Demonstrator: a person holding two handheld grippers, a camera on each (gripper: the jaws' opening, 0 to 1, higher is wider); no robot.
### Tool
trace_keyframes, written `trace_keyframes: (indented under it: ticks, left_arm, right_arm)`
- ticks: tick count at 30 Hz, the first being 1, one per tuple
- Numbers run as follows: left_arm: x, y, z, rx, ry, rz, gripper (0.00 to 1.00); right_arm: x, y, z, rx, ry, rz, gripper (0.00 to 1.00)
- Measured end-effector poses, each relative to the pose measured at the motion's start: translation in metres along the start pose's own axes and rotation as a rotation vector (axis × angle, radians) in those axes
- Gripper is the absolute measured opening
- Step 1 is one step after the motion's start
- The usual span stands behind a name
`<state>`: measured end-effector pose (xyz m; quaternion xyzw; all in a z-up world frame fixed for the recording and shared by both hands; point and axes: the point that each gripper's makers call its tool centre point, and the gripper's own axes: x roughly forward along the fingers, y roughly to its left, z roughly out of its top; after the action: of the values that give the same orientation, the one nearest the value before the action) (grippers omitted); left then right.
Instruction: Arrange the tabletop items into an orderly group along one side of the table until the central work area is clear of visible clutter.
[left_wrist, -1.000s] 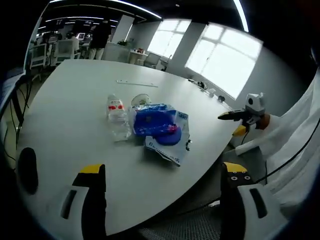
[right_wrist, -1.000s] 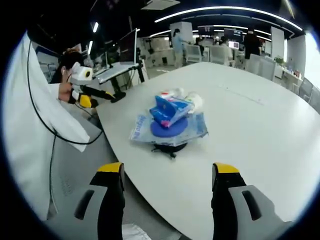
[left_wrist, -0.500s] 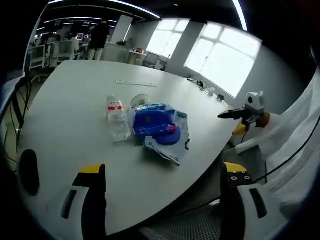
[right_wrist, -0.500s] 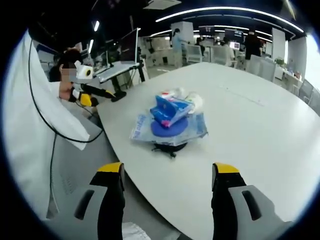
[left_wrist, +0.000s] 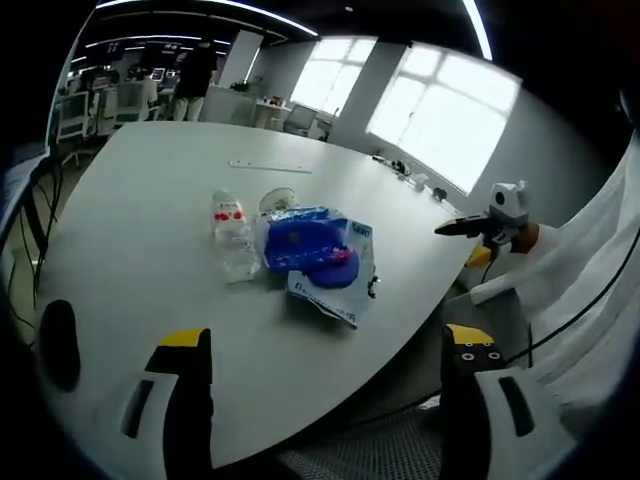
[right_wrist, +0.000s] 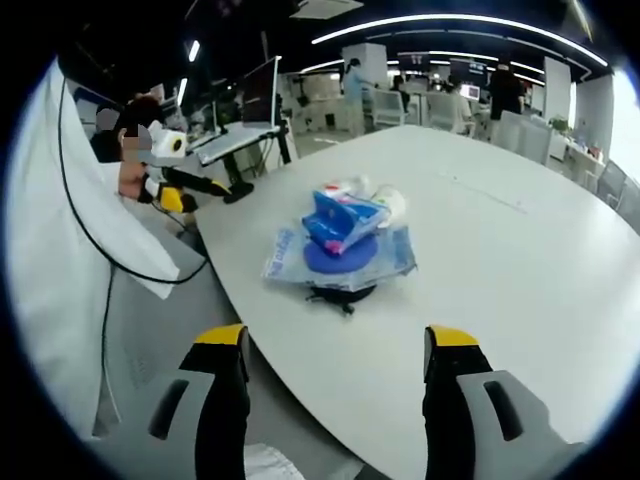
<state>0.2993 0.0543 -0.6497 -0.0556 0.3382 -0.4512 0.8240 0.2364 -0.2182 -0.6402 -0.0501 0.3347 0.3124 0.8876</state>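
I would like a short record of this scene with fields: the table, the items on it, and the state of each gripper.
table: large white table, round edge
items: clear plastic bottle lying on its side; blue packet on a clear plastic bag; all in one cluster near the table edge
left gripper: open, holds nothing, apart from the cluster
right gripper: open, holds nothing, pointed at the cluster

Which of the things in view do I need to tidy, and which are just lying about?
For the job:
- clear plastic bottle
- blue packet on top of the pile
- flat plastic bag holding a blue disc
- white table

Just there:
- thin pale strip further up the table
- background desks and chairs
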Motion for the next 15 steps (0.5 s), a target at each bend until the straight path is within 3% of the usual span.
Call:
trace_keyframes:
  ticks: [15]
  left_arm:
    - [-0.0006,-0.0023,-0.0001,0.007,0.002,-0.001,0.98]
  right_arm:
    - [-0.0012,0.0011,-0.0019,0.004,-0.003,-0.003,0.70]
